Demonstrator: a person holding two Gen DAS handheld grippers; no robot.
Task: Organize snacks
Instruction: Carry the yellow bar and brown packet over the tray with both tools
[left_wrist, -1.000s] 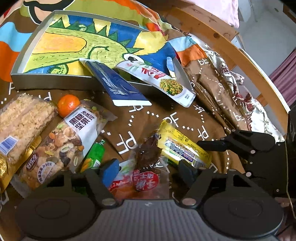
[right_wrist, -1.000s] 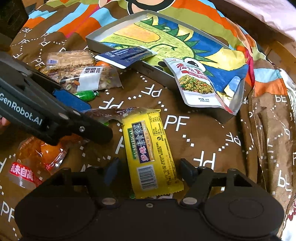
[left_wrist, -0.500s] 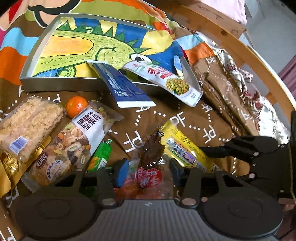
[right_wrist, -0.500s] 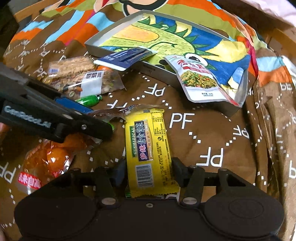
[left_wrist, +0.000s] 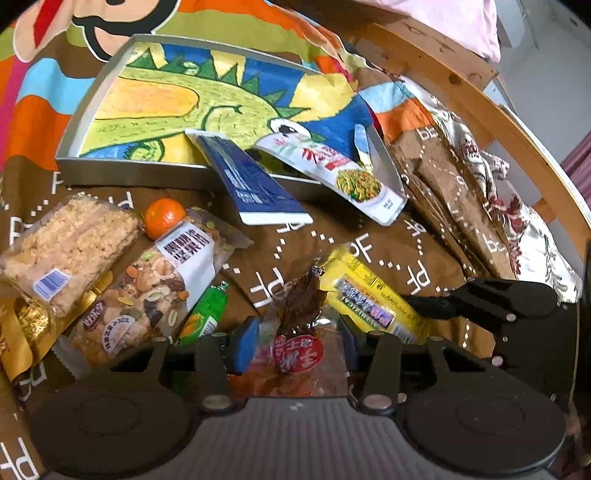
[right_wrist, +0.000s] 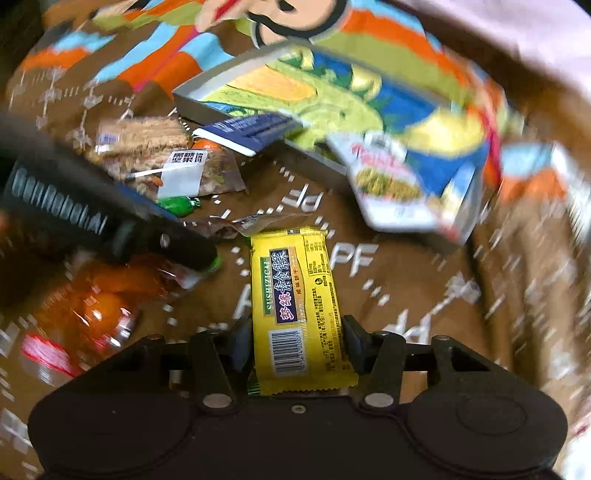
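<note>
Jaws of right gripper (right_wrist: 297, 332) just closing, pinching flat glossy yellow wrapper (right_wrist: 295, 295), left gripper (left_wrist: 295, 349) narrowed on crinkly clear red-labelled packet (left_wrist: 295, 354), brown printed cloth (left_wrist: 369, 236) beneath

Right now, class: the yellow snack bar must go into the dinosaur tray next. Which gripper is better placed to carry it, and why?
Right. The right gripper has just closed its jaws around the yellow snack bar. The left gripper has closed on the clear red-labelled packet instead. The dinosaur tray lies ahead.

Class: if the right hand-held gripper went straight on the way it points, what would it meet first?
Probably the yellow snack bar already between its fingers; beyond that, the brown printed cloth. Depth is hard to judge.
</note>
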